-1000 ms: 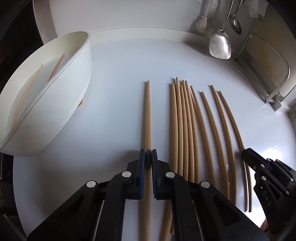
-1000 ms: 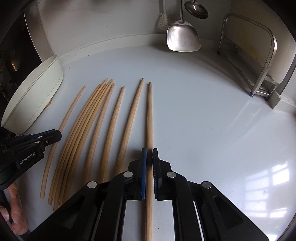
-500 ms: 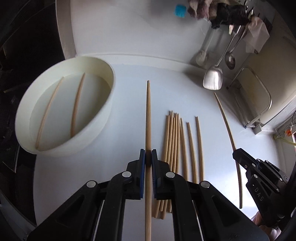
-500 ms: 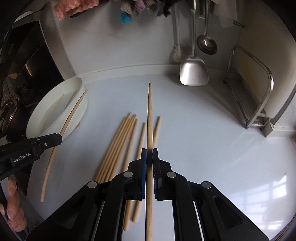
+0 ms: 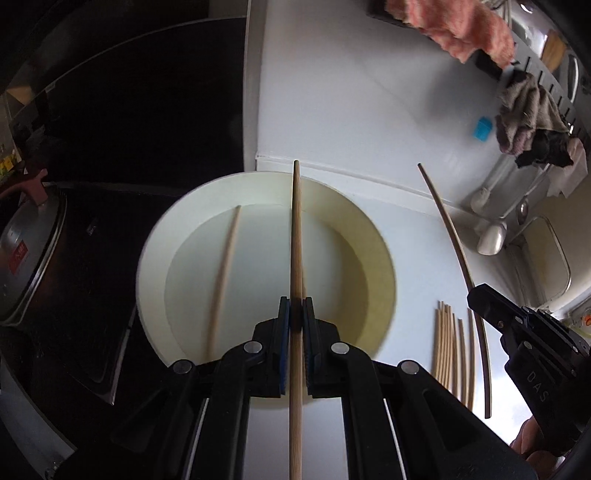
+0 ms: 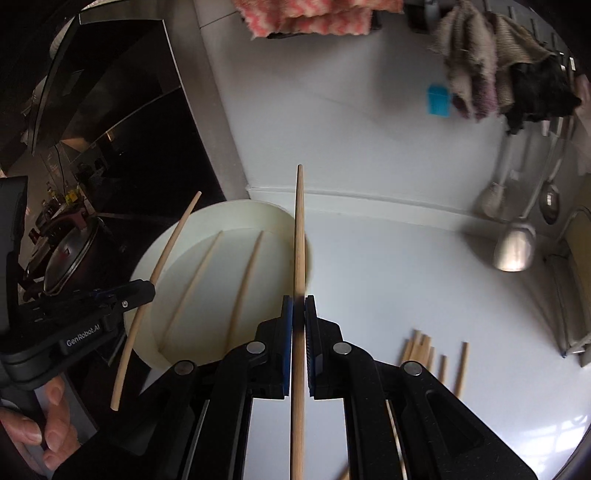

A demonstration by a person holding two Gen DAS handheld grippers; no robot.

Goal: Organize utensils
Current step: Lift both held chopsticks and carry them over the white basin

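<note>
Two chopsticks have left the counter [image 6: 388, 280]: the left gripper [image 5: 294, 314] and right gripper [image 6: 298, 310] each pinch one between closed fingers, now lifted beside the white bowl [image 5: 376, 258], where two more lie; release looks next.

A pink towel [image 6: 310, 16], a blue clip [image 6: 439, 100], and perhaps a pot lid [image 5: 27, 258].
</note>
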